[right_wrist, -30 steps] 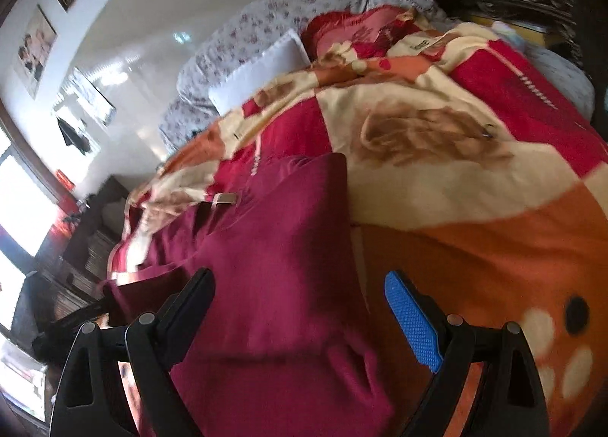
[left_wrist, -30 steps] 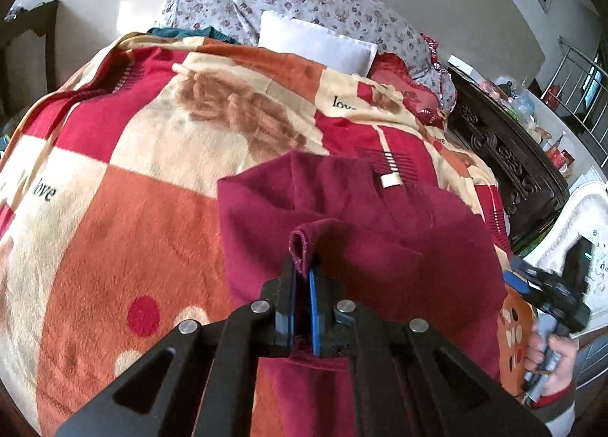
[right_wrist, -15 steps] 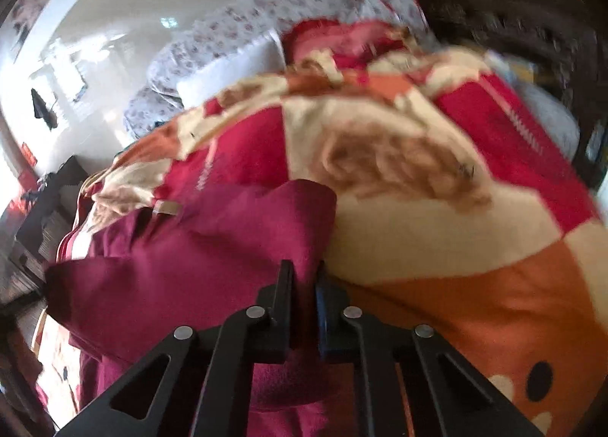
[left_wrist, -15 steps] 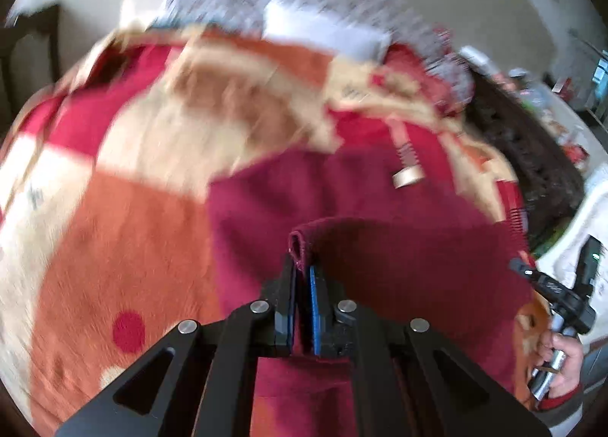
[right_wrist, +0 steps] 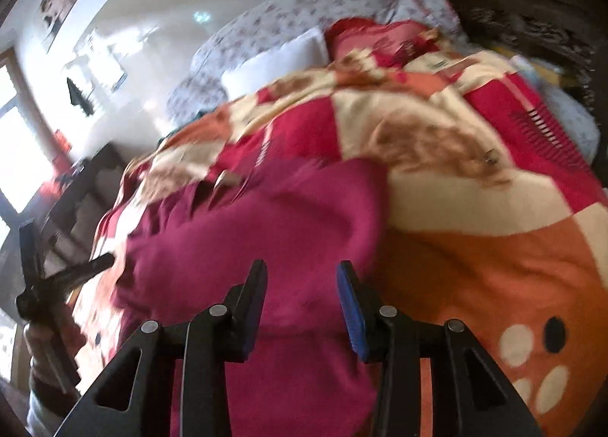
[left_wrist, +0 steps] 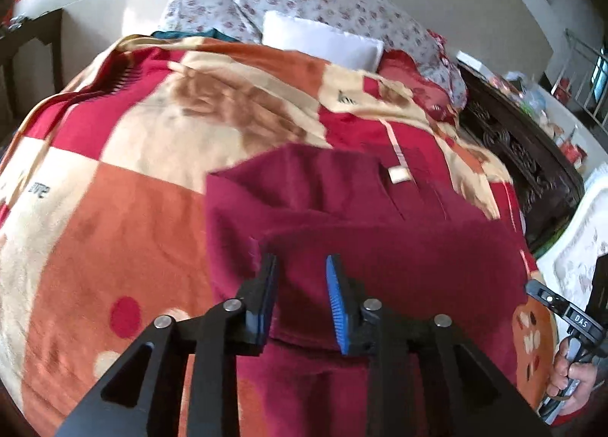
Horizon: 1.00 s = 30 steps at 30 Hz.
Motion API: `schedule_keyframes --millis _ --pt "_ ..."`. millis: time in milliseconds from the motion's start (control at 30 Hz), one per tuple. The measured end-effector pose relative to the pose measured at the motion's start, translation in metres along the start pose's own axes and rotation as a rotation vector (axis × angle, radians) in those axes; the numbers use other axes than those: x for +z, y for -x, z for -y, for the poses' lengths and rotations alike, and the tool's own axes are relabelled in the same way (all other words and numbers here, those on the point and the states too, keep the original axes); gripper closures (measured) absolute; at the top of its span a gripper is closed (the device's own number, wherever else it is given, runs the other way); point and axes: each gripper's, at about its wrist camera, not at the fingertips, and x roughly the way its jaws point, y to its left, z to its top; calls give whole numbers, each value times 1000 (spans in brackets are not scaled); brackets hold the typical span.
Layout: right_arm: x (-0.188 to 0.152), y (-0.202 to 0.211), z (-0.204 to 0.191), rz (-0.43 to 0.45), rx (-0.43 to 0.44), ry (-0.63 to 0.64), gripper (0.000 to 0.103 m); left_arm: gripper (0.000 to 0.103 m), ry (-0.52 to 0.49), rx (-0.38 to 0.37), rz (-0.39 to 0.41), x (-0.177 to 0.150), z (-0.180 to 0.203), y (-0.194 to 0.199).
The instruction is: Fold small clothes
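A dark red garment point(left_wrist: 380, 243) lies on the bed's patterned blanket point(left_wrist: 114, 209), its near part folded over the rest, with a small white label point(left_wrist: 398, 174) near the collar. My left gripper point(left_wrist: 302, 285) is open, its fingers just above the folded edge. In the right wrist view the same garment point(right_wrist: 266, 231) lies folded, and my right gripper point(right_wrist: 302, 296) is open over its near edge, holding nothing. The right gripper also shows at the far right of the left wrist view point(left_wrist: 577, 319), held in a hand.
A white pillow point(left_wrist: 323, 41) and floral pillows point(left_wrist: 323, 0) lie at the head of the bed. A dark carved wooden cabinet point(left_wrist: 524, 155) stands along the bed's right side. A dark chair point(left_wrist: 22, 57) stands at the left. The blanket point(right_wrist: 494, 247) spreads wide beside the garment.
Both grippers were shut on the garment's edge half a second ago and have opened, leaving the fold lying on the garment. The right gripper had closed after being open a second ago.
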Motion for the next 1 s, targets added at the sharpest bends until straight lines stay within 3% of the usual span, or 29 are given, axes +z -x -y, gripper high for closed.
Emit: schedule_keyframes --millis 100,200,267,333,433,533,700,867,1000 --pt "-9 -19 1 -63 -140 66 66 73 -19 47 -42 -12 5 -23" --pt "-14 -31 18 -83 -188 64 68 72 -57 103 -43 -20 10 -41" --pt "-13 -24 29 -75 -172 13 68 72 -69 121 -33 -22 13 -35" --pt "-14 -9 31 -53 -190 3 64 63 -71 110 -37 -24 16 -26" --pt "-19 9 26 -41 -116 -11 64 55 -57 98 -27 -29 19 -7" --pt "-25 19 8 -29 -96 26 62 46 -44 97 -20 -40 20 11" --pt "-34 16 -20 -58 -42 60 54 45 -47 73 -39 -66 26 30" --pt "-32 -1 -47 -52 -78 114 51 45 -27 60 -82 -95 28 34" --pt "-30 -37 -50 -133 -80 101 45 45 -14 36 -94 -117 34 42"
